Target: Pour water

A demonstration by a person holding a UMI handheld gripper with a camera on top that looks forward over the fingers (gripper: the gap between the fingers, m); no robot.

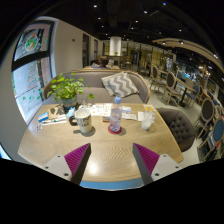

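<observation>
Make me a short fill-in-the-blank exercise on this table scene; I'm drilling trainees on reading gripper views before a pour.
1. The water bottle stands upright on the wooden ____.
2. The gripper has its fingers ____, holding nothing.
3. The bottle stands ____ the fingertips, not between them.
4. The potted plant stands on the same side of the bottle as the ____.

Missing words: table; open; beyond; mug

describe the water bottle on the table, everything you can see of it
The water bottle is clear plastic with a pale label band and a cap on top. It stands upright on a small reddish coaster on the wooden table, beyond the open gripper, touched by nothing else. A cup stands beside it.
</observation>
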